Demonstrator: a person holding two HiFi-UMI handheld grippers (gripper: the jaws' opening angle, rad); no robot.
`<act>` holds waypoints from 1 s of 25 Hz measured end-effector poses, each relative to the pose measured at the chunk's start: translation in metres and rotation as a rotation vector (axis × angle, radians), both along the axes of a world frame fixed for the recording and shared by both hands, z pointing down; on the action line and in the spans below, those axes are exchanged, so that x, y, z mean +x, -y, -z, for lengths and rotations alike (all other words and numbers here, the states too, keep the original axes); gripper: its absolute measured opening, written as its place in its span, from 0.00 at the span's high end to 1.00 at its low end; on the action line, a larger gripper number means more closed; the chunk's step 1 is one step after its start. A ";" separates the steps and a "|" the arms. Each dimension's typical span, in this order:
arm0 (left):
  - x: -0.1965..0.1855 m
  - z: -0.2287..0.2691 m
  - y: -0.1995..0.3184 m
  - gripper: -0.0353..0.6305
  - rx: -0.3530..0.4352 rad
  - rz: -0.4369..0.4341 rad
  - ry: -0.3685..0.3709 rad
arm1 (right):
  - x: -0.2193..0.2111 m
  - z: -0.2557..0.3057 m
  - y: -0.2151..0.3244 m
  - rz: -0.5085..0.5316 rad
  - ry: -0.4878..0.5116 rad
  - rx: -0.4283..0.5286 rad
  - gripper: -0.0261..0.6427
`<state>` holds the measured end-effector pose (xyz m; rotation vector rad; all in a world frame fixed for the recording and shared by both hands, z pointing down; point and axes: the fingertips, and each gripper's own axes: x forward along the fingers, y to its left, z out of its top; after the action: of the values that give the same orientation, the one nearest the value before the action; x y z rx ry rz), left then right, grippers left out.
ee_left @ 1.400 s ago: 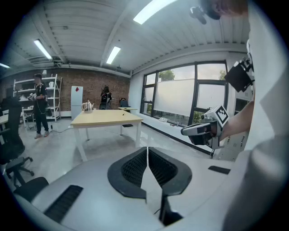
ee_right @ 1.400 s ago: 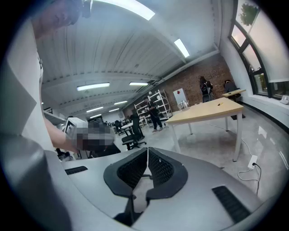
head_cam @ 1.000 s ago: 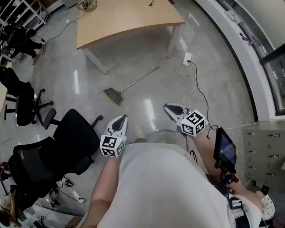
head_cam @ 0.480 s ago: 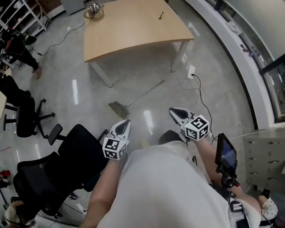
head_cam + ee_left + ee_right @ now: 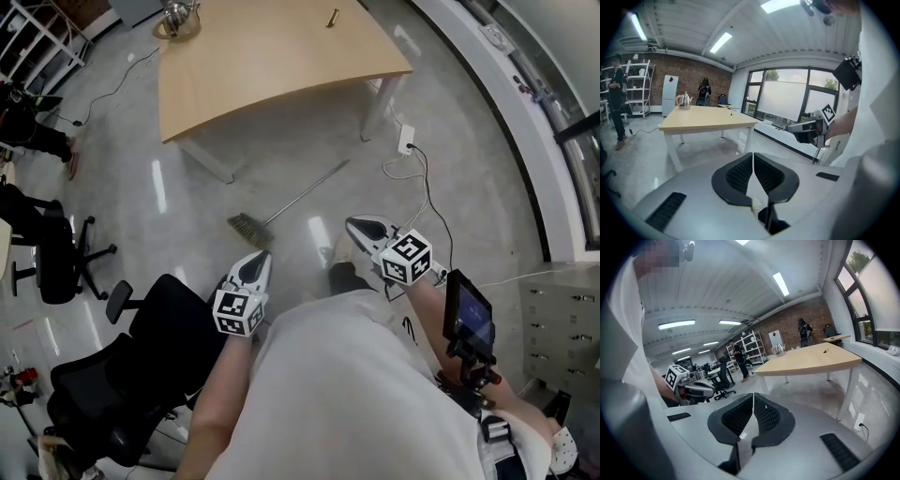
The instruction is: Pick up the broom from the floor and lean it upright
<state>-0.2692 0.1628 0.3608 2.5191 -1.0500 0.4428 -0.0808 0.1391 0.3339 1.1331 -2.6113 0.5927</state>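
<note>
The broom (image 5: 281, 200) lies flat on the grey floor in the head view, its bristle head (image 5: 247, 228) nearest me and its thin handle running up-right under the table's edge. My left gripper (image 5: 261, 255) is held out above the floor just short of the bristles, shut with nothing in it. To the right of the broom head my right gripper (image 5: 354, 225) is also shut and empty. The left gripper view shows the left gripper (image 5: 753, 154) with jaws together; the right gripper view shows the right gripper (image 5: 753, 395) the same. Neither gripper view shows the broom.
A wooden table (image 5: 281, 66) with white legs stands beyond the broom, a kettle (image 5: 176, 14) on its far corner. A power strip (image 5: 406, 141) and its cable lie right of the handle. Black office chairs (image 5: 141, 366) stand at my left. A curved wall base (image 5: 506, 112) runs along the right.
Both grippers have come forward along the floor towards the broom, which now lies closer to them. Their jaws stayed together.
</note>
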 end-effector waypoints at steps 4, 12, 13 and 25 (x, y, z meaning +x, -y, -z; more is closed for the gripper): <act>0.019 0.003 0.038 0.92 -0.009 -0.001 0.014 | 0.013 -0.003 0.044 0.016 0.020 -0.004 0.93; 0.043 0.013 0.119 0.92 -0.022 -0.016 0.068 | 0.038 -0.002 0.127 0.021 0.071 -0.023 0.93; 0.049 0.012 0.126 0.92 -0.022 -0.015 0.084 | 0.043 0.000 0.134 0.024 0.086 -0.025 0.93; 0.094 0.007 0.182 0.92 -0.035 -0.043 0.140 | 0.082 -0.014 0.163 0.029 0.114 -0.086 0.93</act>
<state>-0.1750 -0.0190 0.3541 2.5137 -1.0299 0.6521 0.0013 -0.0240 0.3484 1.0627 -2.6637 0.7766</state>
